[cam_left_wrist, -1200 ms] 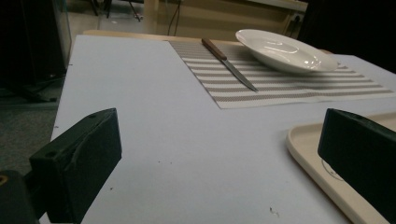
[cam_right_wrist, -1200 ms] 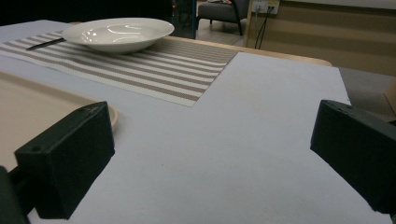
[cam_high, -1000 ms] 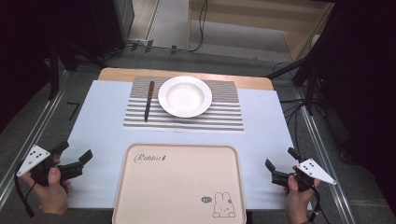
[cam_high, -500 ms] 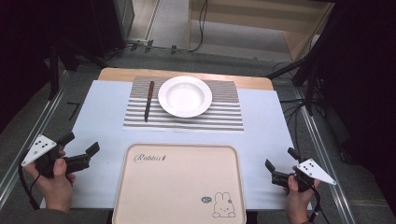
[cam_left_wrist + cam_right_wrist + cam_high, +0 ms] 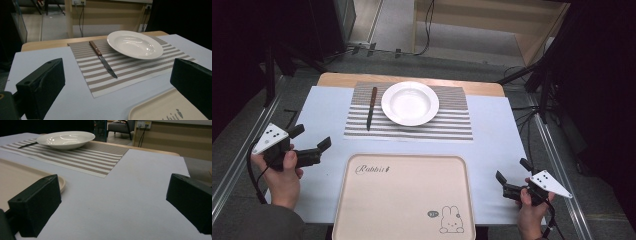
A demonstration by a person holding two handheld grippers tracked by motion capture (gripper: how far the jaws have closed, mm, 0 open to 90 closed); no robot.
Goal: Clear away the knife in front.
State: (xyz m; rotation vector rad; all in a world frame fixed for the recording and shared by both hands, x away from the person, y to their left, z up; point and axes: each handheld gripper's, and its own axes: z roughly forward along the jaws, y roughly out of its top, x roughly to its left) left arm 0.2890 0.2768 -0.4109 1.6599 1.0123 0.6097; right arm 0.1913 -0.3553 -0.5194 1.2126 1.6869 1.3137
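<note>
A white deep plate [image 5: 410, 103] [image 5: 133, 44] [image 5: 65, 139] sits on a striped placemat [image 5: 452, 125] [image 5: 130, 70] [image 5: 87, 157] at the far middle of the table. To its left on the mat lies a knife [image 5: 371, 107] [image 5: 103, 58] with a brown handle, blade toward me. A beige tray [image 5: 402, 200] [image 5: 160, 110] [image 5: 15, 177] with a rabbit print rests at the near edge. My left gripper [image 5: 311, 138] [image 5: 117, 85] hovers open left of the tray, pointing toward the mat. My right gripper [image 5: 513, 171] [image 5: 112, 205] is open and empty to the right of the tray.
A pale blue sheet [image 5: 497, 135] covers the table, with a wooden edge [image 5: 337, 77] at the far side. Metal rails [image 5: 242, 160] run along both sides. Cables and a wooden cabinet [image 5: 492, 25] lie beyond the table.
My left gripper has risen and moved forward and right, toward the placemat. The right gripper has stayed where it was.
</note>
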